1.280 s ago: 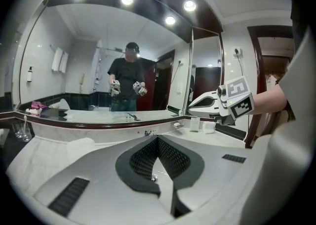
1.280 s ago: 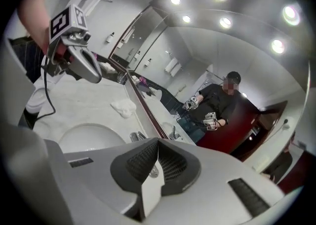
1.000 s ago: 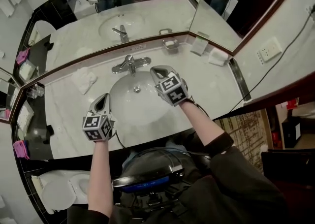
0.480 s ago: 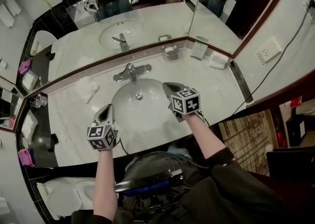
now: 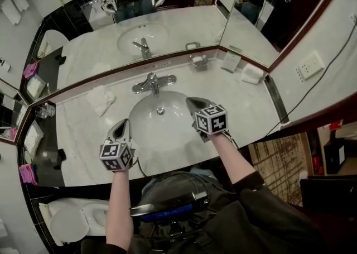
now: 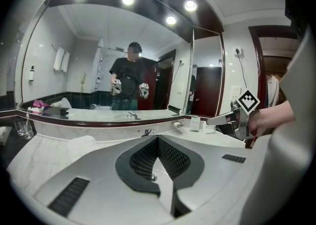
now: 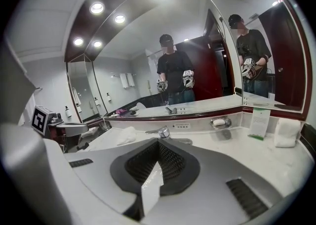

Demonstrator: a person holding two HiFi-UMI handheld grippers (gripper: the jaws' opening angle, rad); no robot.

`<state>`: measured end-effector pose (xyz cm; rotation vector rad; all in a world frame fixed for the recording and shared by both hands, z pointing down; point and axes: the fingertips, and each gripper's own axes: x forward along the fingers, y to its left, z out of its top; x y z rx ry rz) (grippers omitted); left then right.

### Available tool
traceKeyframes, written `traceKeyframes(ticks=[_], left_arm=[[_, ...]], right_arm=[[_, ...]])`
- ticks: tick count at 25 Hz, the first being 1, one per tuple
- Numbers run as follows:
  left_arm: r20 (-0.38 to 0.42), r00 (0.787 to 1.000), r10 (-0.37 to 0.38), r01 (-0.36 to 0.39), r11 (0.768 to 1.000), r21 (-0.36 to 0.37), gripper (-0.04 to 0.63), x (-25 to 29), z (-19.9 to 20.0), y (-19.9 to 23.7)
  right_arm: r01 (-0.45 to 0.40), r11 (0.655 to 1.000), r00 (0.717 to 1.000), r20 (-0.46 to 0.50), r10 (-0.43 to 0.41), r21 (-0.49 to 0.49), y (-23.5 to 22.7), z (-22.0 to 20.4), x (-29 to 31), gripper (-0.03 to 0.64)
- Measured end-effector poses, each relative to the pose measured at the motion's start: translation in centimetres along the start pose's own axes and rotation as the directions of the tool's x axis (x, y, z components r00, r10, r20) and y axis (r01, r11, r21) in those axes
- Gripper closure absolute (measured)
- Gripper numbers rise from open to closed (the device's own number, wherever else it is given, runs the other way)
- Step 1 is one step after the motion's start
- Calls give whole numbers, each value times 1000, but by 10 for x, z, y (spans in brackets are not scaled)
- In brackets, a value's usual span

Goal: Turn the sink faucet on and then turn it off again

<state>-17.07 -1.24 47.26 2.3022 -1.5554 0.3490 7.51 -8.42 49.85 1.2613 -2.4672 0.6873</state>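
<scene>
The chrome faucet (image 5: 153, 82) stands behind the white basin (image 5: 146, 135), and I see no stream of water under its spout. My right gripper (image 5: 193, 102) hovers over the basin's right side, short of the faucet, shut and holding nothing. In the right gripper view the faucet (image 7: 160, 132) lies just past the closed jaw tips (image 7: 158, 142). My left gripper (image 5: 121, 126) is over the basin's near left rim, also shut and empty. From the left gripper view the faucet (image 6: 147, 131) shows small beyond the closed tips (image 6: 157, 140).
A crumpled white towel (image 5: 100, 99) lies left of the basin. A soap dish (image 5: 198, 59), a card (image 5: 230, 60) and a folded towel (image 5: 252, 72) line the back right. Glasses (image 5: 44, 111) stand at the far left. The mirror (image 5: 167, 18) rises behind the counter, a toilet (image 5: 72, 222) sits low left.
My right gripper has drawn back from the faucet toward me and to the right, sinking over the basin, and has rolled so its marker cube faces up. The left gripper has stayed put.
</scene>
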Motion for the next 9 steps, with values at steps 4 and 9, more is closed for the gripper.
traceKeyframes(ticks=[4, 9], left_arm=[[0, 1000, 3, -3, 1000, -3, 594, 0, 0, 1], [-17, 1000, -14, 14, 1000, -2, 594, 2, 4, -7]], right_arm=[[-6, 1000, 1000, -2, 6, -5, 1, 2, 4, 603], [-9, 1000, 1000, -10, 9, -4, -1, 1, 6, 603]])
